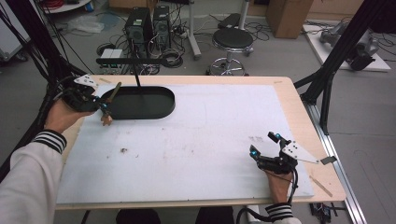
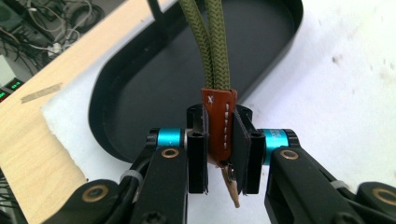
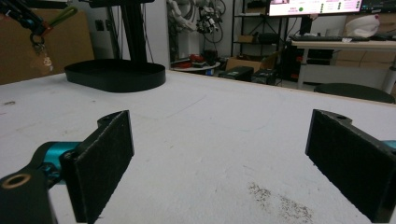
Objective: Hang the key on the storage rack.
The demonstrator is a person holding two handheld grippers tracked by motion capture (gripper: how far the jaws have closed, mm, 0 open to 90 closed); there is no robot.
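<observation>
- Right claw (image 1: 267, 143) sits nearest me, low over the bench (image 1: 196, 140) at its near right side, jaws spread wide with nothing between them; I judge it is parked there out of the way, ready if a second grip is needed.
- Left claw (image 2: 219, 149) is farther off at the bench's far left, its jaws closed on the brown leather tab (image 2: 218, 122) of a keychain strap, whose olive cord (image 2: 210, 42) runs up and away from the pads.
- Gripping the stiff stitched tab rather than the soft cord probably gives me surer control.
- A small metal piece (image 2: 232, 184) hangs below the tab.
- Beyond it lies the black oval tray (image 1: 140, 102), just beside the strap, with a black stand (image 1: 135, 70) rising from it.
</observation>
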